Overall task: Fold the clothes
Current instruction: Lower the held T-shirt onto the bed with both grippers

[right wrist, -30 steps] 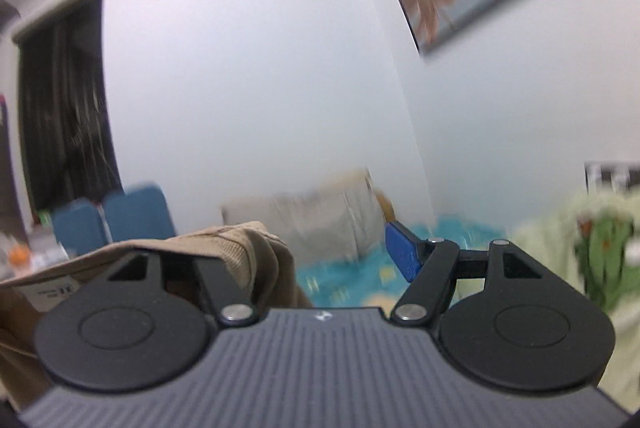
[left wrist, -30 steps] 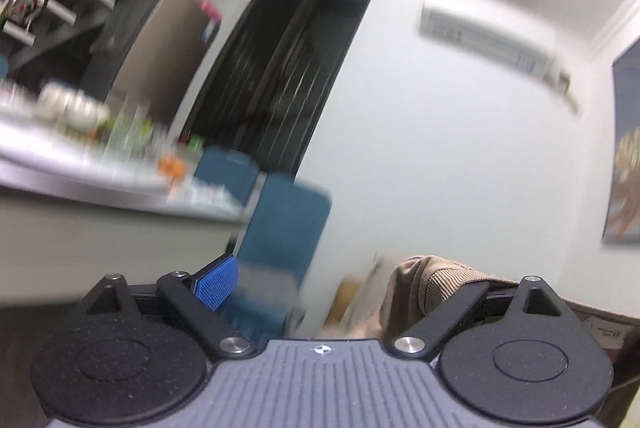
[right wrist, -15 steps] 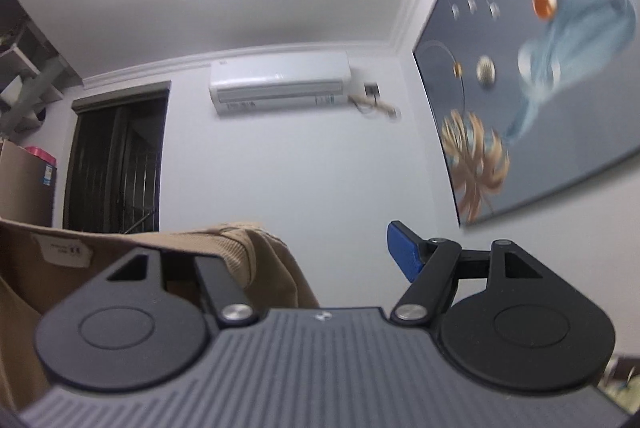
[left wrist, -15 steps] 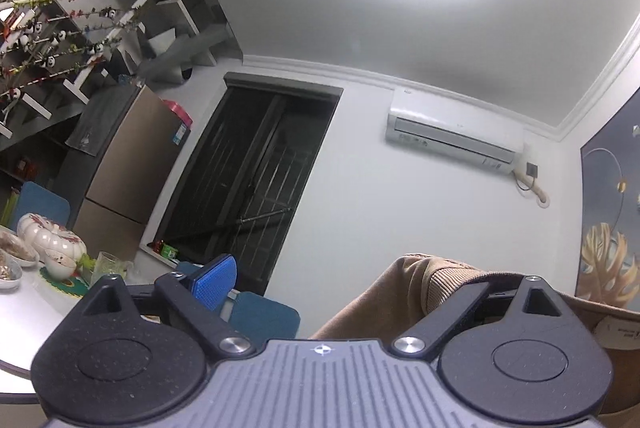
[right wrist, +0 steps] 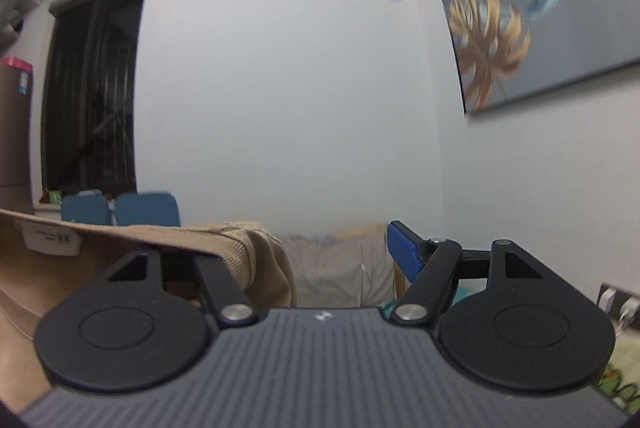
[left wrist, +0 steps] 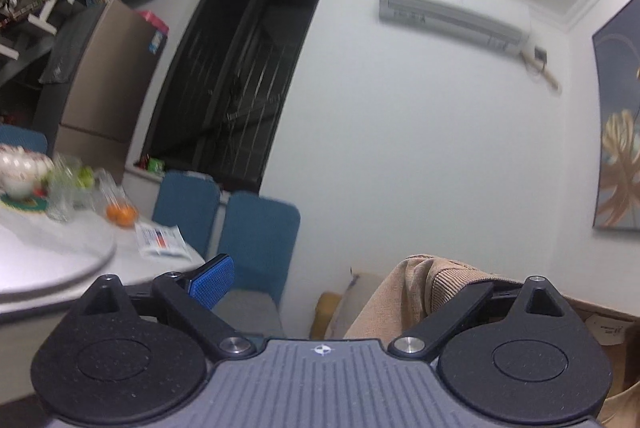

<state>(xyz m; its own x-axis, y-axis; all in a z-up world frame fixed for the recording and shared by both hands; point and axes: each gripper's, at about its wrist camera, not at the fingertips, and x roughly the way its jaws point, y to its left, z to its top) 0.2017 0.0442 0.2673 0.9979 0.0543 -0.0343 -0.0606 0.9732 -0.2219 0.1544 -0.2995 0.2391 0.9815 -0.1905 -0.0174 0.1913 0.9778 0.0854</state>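
The left claw [left wrist: 320, 280] stands wide apart: its blue pad [left wrist: 211, 281] is bare on the left, while the right finger is wrapped in the tan garment [left wrist: 416, 292], so a firm grip there cannot be told. The right claw [right wrist: 320, 248] mirrors it, jaws spread, blue pad [right wrist: 403, 250] free on the right, the left finger buried under the same tan garment [right wrist: 120, 260], whose white label [right wrist: 51, 237] shows. The cloth hangs stretched in the air between the two claws.

Beyond the left claw, two blue chairs [left wrist: 256, 228] stand by a round white bench [left wrist: 60, 260] carrying two oranges [left wrist: 121, 215] and a glass [left wrist: 60, 196]. One air conditioner [left wrist: 452, 18] hangs on the far wall, one painting [right wrist: 540, 8] on the right wall.

Half a second ago both claws pointed at the ceiling lamp; now they have tipped down toward the far wall, and the chairs and bench are back in view.
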